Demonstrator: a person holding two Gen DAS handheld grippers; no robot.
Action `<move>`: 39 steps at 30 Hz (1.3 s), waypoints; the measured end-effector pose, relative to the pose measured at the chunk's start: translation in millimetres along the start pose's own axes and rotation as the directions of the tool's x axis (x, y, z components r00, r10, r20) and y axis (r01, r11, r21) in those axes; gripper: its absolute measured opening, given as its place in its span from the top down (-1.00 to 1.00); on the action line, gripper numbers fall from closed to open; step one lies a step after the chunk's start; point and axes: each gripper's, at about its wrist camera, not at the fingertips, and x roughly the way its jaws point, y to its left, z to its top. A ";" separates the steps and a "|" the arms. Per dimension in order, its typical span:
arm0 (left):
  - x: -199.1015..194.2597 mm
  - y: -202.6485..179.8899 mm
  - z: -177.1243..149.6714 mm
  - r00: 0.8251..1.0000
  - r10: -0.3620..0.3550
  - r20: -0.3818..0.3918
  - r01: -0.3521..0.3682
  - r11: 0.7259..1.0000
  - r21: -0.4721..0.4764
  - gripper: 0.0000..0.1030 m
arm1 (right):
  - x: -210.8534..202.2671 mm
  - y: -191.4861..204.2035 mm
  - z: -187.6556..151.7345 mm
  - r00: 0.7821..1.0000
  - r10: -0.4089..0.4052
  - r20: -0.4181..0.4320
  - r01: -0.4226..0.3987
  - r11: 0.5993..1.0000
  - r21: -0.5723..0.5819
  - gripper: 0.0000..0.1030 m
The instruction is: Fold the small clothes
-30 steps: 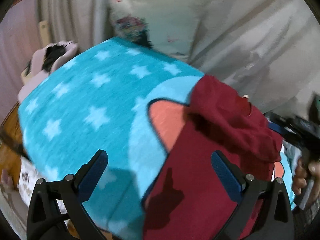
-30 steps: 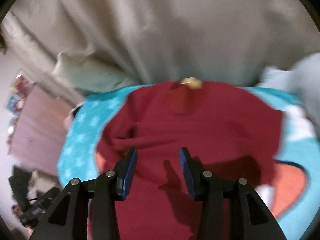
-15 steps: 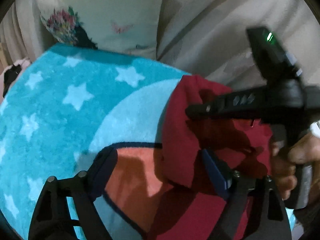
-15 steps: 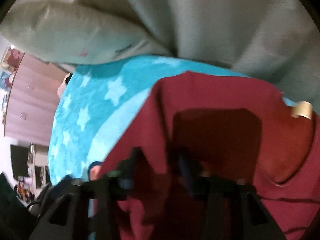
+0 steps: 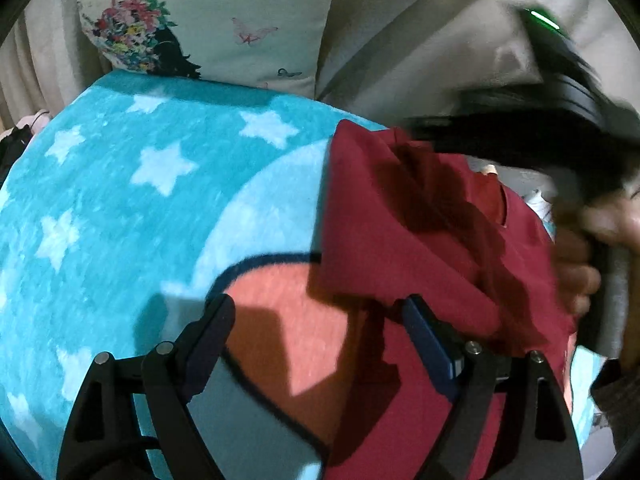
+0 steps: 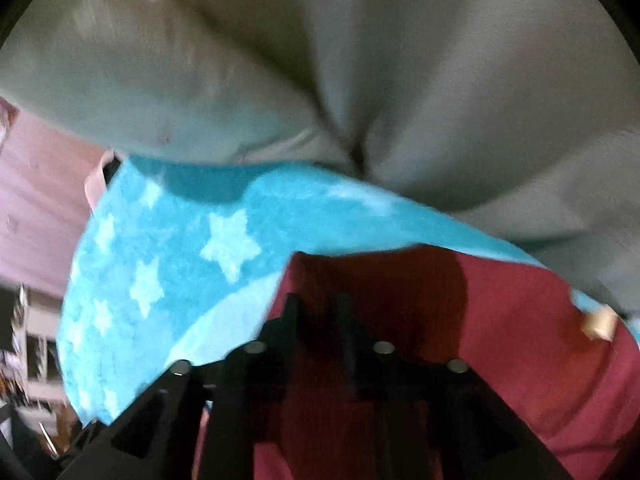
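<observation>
A wide expanse of grey-beige fabric (image 6: 360,60) is seen behind everything, and against it a pale pillow (image 5: 224,20) printed with flowers and a butterfly is propped. In front of these a turquoise blanket (image 5: 120,184) with pale stars and a salmon patch outlined in dark blue is spread, and on its right part the dark red garment (image 5: 400,240) is laid, one portion doubled over the rest so that a raised fold is formed. A small tan tag (image 6: 598,322) is seen at the garment's far right edge in the right wrist view. The left gripper (image 5: 316,344) is held low over the blanket with its jaws wide apart, the left finger above the salmon patch and the right finger at the lower edge of the red fold, nothing gripped between them. The right gripper (image 6: 318,320) is held with its jaws drawn close together on the garment's left edge, red cloth pinched between them; in the left wrist view it appears only as a dark blur.
</observation>
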 end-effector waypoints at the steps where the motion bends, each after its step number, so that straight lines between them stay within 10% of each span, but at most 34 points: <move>1: -3.3 1.5 -1.9 1.000 -0.002 0.001 0.002 1.000 -0.003 -0.65 | -16.1 -9.0 -6.6 1.000 -0.008 0.022 0.007 1.000 0.028 0.36; 6: -24.8 12.2 -15.1 1.000 -0.019 -0.017 0.018 0.999 -0.042 -0.66 | -120.8 -109.8 -76.3 0.985 -0.138 0.105 0.102 0.951 0.292 0.33; 13: -36.2 15.0 -47.4 0.999 0.022 -0.030 -0.024 0.996 -0.082 -0.66 | -187.5 -200.9 -172.1 0.968 -0.212 0.132 0.109 0.834 0.541 -0.21; 19: -56.3 -3.0 -80.8 0.997 0.080 -0.015 -0.081 0.990 -0.112 -0.66 | -144.4 -196.5 -176.1 0.974 -0.217 0.064 0.170 0.887 0.429 -0.10; 20: -61.8 -7.6 -86.1 0.996 0.092 -0.004 -0.092 0.990 -0.109 -0.66 | -139.9 -193.9 -174.3 0.974 -0.221 0.041 0.186 0.895 0.405 0.57; 21: -66.8 -10.2 -90.2 0.995 0.099 0.004 -0.098 0.989 -0.108 -0.66 | -138.9 -190.5 -173.7 0.974 -0.226 0.032 0.196 0.902 0.384 0.73; 30: -97.4 -4.8 -128.6 0.987 0.161 0.025 -0.151 0.960 -0.237 -0.66 | -162.9 -212.3 -170.6 0.942 -0.322 0.091 0.272 0.895 0.354 0.71; 39: -91.8 5.3 -174.1 0.993 0.101 -0.056 -0.114 0.939 -0.326 -0.66 | -199.9 -195.6 -273.6 0.992 -0.096 0.087 0.064 0.946 0.317 -0.09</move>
